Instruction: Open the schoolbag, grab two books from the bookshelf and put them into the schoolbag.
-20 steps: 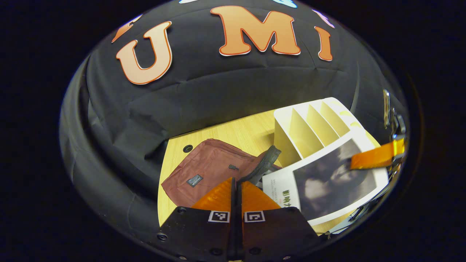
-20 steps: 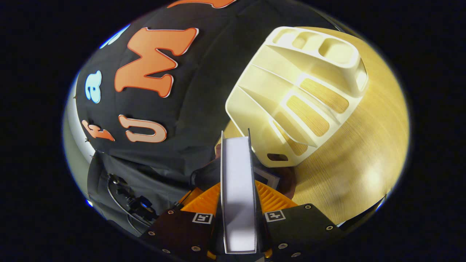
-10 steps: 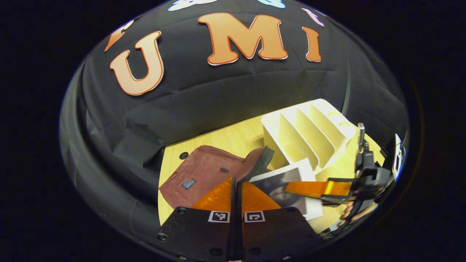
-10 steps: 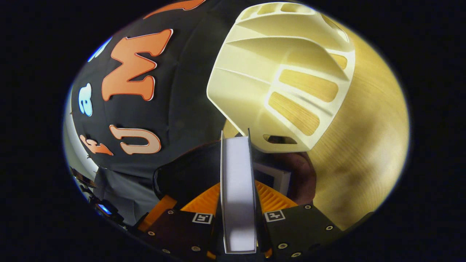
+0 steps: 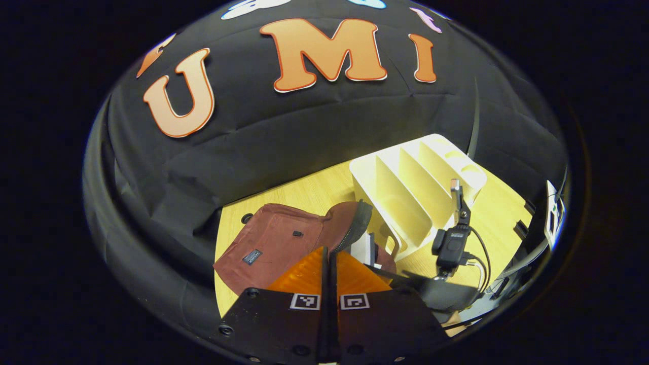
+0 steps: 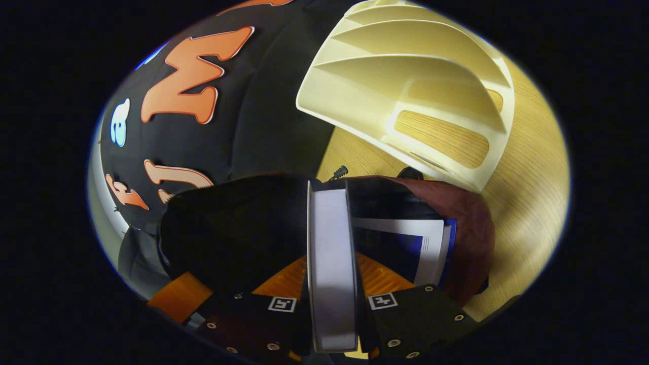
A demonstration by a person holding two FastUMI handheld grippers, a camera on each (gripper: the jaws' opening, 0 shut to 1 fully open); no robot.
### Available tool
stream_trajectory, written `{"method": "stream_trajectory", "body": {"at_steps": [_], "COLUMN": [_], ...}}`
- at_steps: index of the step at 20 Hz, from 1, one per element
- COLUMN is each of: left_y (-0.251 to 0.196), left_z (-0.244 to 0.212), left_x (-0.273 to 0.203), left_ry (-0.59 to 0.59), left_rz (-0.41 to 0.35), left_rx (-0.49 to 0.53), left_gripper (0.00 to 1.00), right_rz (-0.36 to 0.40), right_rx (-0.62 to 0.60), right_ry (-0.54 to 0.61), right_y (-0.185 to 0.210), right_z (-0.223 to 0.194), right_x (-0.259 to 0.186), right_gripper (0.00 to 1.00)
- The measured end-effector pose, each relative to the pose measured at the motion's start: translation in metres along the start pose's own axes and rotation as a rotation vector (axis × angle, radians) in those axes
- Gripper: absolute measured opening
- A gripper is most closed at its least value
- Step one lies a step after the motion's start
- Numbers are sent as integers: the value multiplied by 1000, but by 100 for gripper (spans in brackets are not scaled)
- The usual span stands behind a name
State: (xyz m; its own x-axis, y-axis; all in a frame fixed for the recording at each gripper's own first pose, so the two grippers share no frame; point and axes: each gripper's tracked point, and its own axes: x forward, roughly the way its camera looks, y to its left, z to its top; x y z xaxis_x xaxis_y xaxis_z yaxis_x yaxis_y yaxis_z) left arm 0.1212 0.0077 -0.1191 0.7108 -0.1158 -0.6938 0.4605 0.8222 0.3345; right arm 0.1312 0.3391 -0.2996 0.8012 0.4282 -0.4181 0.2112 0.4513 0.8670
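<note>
Clamping a book [image 6: 332, 268] edge-on between its two fingers, the right gripper [image 6: 332, 284] holds the page block straight ahead of its camera, with the book's far end at the open mouth of the dark red schoolbag [image 6: 469, 238]. Just to the right of the gripped book, a second book [image 6: 423, 248] with a white and blue cover already stands inside the bag's dark interior. Beyond the bag, up and to the right of the fingers, the cream bookshelf [image 6: 405, 86] rests on the wooden table [image 6: 527, 213], its slots showing no books.

In the left gripper view, the left gripper [image 5: 328, 268] has its fingers pressed together; whether anything is pinched between them cannot be told. Directly past its fingertips lies the schoolbag [image 5: 274, 241], its zipped flap [image 5: 355, 228] raised, and a white book edge [image 5: 364, 248] stands in the opening just right of the tips. Farther right the bookshelf [image 5: 410, 197] stands on the table [image 5: 309, 192], and the right gripper's body [image 5: 451, 248], with its cables, hangs low at the right.
</note>
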Motion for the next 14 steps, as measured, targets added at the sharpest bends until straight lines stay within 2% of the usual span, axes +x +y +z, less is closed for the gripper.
{"method": "stream_trajectory", "body": {"at_steps": [1,2,4,6,7,8,10,11,13,14], "left_y": [0,0,2,4,4,4,-1,-2,-1,0], "left_z": [-2,-4,-4,-8,-13,-17,-22,-24,-32,-35], "left_x": [-1,-1,-1,2,3,4,2,3,-2,-5], "left_ry": [0,3,4,14,21,30,32,32,38,32], "left_rz": [1,-6,0,10,12,14,2,-2,12,21], "left_rx": [16,24,21,8,0,-7,-30,-45,-60,-68], "left_gripper": [0,1,1,1,1,1,1,1,1,1], "right_rz": [-1,-5,-25,-110,-163,-202,-203,-222,-272,-277], "right_rx": [0,-2,-6,-24,-55,-87,-106,-114,-144,-147], "right_ry": [13,12,73,92,92,101,141,151,149,156], "right_y": [1,0,-7,-27,-39,-48,-47,-48,-63,-65], "right_z": [-4,-3,-16,-17,-15,-15,-19,-19,-10,-10], "right_x": [2,1,0,-8,-14,-19,-32,-37,-50,-58], "right_gripper": [48,37,38,45,54,59,75,86,98,98]}}
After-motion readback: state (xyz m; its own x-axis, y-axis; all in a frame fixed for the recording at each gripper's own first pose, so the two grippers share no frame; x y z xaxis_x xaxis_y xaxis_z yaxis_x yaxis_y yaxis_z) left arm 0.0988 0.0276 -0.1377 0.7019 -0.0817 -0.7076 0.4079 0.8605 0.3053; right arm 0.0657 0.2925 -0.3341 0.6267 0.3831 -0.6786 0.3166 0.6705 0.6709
